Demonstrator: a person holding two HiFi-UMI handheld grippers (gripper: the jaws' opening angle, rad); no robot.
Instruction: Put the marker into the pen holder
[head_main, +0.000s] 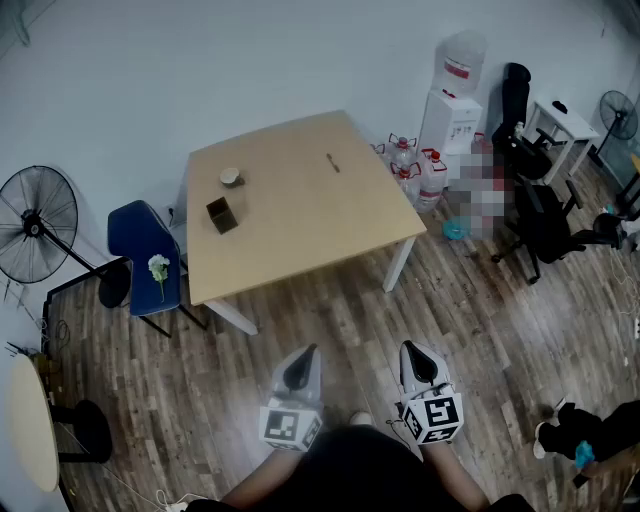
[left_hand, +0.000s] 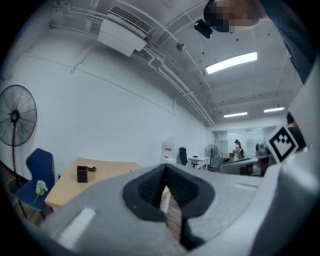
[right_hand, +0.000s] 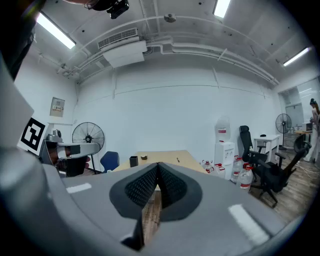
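Observation:
A dark marker (head_main: 332, 163) lies on the far right part of the light wooden table (head_main: 300, 225). A dark square pen holder (head_main: 222, 215) stands at the table's left side, seen also in the left gripper view (left_hand: 82, 173) and the right gripper view (right_hand: 133, 161). The marker shows small in the right gripper view (right_hand: 177, 160). My left gripper (head_main: 301, 362) and right gripper (head_main: 416, 355) hang over the floor well short of the table, both shut and holding nothing. Their jaws meet tip to tip in the left gripper view (left_hand: 165, 170) and the right gripper view (right_hand: 158, 166).
A small round cup (head_main: 232, 178) sits beside the pen holder. A blue chair (head_main: 145, 252) and a standing fan (head_main: 38, 225) are left of the table. Water bottles (head_main: 408, 168), a dispenser (head_main: 452, 105) and office chairs (head_main: 545, 225) stand at the right. A round table (head_main: 30, 425) is near left.

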